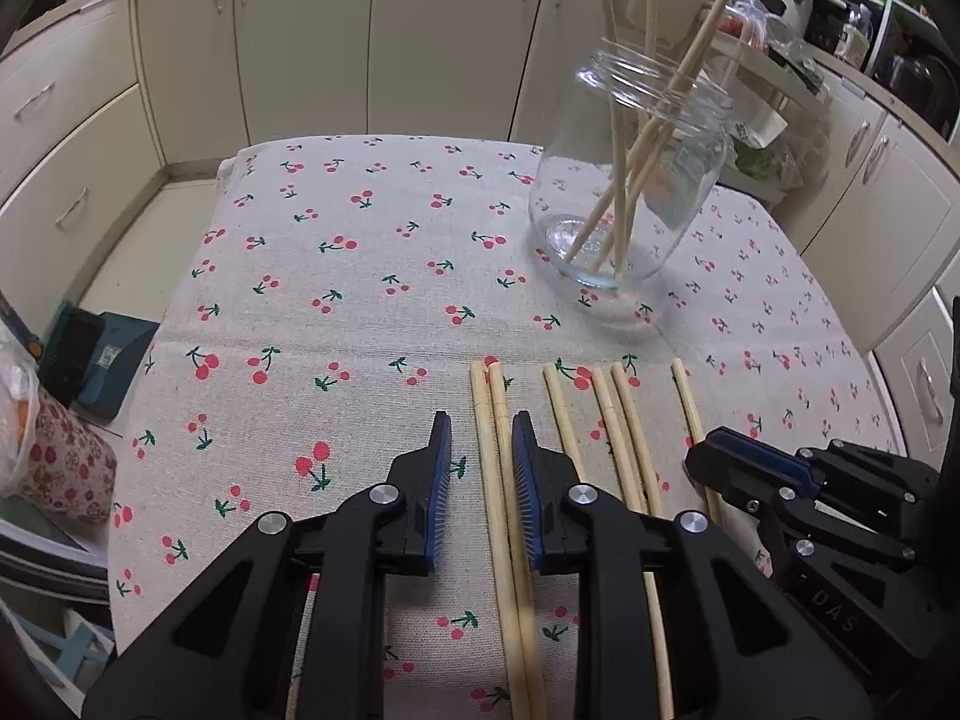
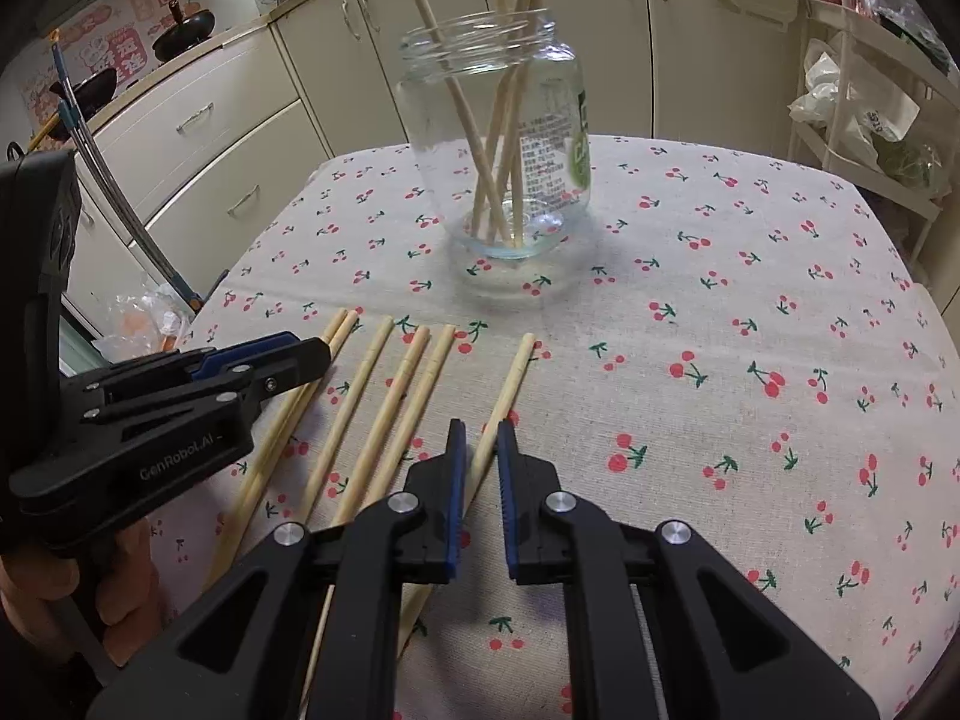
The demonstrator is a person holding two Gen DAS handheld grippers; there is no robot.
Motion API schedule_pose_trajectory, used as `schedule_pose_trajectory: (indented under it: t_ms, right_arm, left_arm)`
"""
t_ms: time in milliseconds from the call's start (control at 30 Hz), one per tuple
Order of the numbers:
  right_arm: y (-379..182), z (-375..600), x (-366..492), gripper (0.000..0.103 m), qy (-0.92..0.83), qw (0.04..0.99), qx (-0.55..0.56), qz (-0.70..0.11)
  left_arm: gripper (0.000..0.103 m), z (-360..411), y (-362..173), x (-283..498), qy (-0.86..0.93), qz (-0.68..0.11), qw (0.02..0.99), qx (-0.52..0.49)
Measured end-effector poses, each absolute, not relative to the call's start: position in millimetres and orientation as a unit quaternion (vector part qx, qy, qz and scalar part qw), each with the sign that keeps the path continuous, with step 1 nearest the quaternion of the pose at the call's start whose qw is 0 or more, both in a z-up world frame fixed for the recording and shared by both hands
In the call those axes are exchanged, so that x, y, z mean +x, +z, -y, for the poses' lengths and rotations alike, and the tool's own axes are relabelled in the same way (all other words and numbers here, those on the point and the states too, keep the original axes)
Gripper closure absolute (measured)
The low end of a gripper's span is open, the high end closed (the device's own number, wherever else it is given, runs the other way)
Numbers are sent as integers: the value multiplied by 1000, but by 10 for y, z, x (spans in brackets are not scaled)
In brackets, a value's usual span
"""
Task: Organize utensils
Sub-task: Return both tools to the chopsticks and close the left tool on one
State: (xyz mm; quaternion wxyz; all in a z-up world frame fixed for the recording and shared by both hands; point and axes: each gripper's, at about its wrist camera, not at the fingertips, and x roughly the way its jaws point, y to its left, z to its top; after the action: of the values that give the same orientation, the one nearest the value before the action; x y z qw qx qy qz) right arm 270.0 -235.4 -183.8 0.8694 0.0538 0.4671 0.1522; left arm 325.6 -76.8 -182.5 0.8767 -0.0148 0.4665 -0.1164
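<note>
While six chopsticks lie in a row on the tabletop (image 1: 360, 276), four more already stand in the jar (image 1: 630, 180). So the job is partly done.

The left hand-held gripper (image 1: 481, 438) is low over the two chopsticks (image 1: 489, 420) at the left end of the row. They lie side by side, touching. Its jaws are narrow with both sticks between them, but a gap shows on the left side, so I cannot tell if the pads press yet.

The right hand-held gripper (image 2: 480, 444) is at the last chopstick (image 2: 510, 384) on the right end. Its jaws are almost together and pinch that stick.

I think this is the picking-up step. Next, each stick must be held tight, lifted, tipped upright and dropped into the mouth of the jar. That mouth is small and already has sticks poking out, so the aim must be careful. The left pair could slip or split apart.
</note>
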Motion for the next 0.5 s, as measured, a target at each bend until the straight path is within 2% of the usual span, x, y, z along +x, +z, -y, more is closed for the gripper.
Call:
schedule_pose_trajectory:
  t_ms: [133,267,500]
  right_arm:
    - [-1834,2343,2719,92,154,869,54,-468]
    - [-1839,2336,2714,92,156,868,58,-469]
    - [-1851,2384,2723,92,156,865,70,-472]
  left_arm:
    - [81,751,-1818,3275,-123,-472,872,-26]
    - [91,684,-1820,3280,-130,-476,869,-45]
    - [91,605,-1812,3317,-121,-485,864,-61]
